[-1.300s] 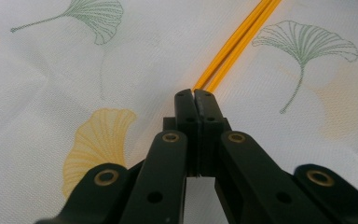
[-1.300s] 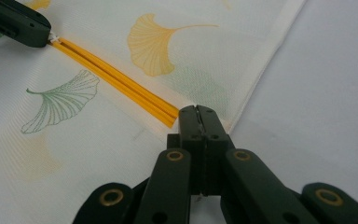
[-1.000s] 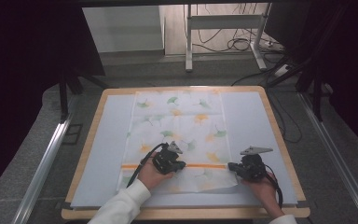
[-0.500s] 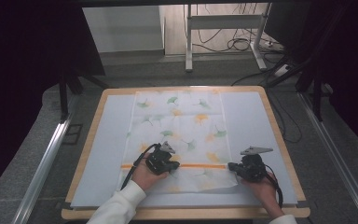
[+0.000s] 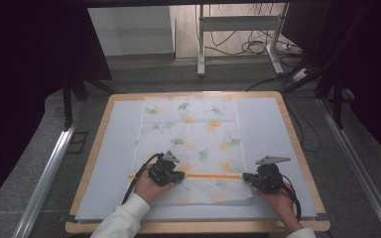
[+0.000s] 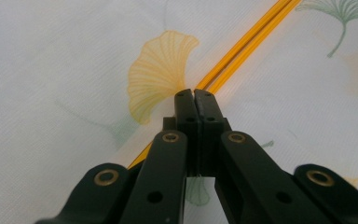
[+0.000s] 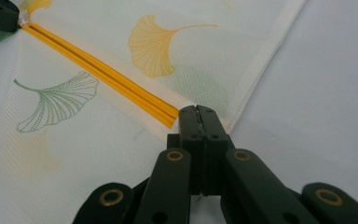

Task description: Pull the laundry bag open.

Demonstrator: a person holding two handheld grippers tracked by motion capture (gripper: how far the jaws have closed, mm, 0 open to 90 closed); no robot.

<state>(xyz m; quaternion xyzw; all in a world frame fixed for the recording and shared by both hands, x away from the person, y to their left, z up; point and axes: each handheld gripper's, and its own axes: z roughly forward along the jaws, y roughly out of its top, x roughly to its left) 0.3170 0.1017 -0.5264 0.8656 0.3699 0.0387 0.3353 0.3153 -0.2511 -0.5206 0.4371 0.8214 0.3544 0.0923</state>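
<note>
White ginkgo-print cloth (image 5: 193, 144) lies flat mid-frame on the tabletop (image 5: 106, 163), orange stripe (image 5: 213, 176) running left-right btwn left claw (image 5: 179, 175) & right claw (image 5: 246, 177), both pinching cloth at the stripe, right at lower-right edge.

Left hand (image 5: 146, 186) enters from the bottom edge, white sleeve (image 5: 121, 220) on the forearm, holding the left gripper (image 5: 177, 175) low, jaws pointing right. Left gripper view: jaws pressed together, tips meeting. Right hand (image 5: 278, 201) holds the right gripper (image 5: 248, 177), jaws pointing left toward the other. Right gripper view: jaws likewise closed, tips touching.
</note>
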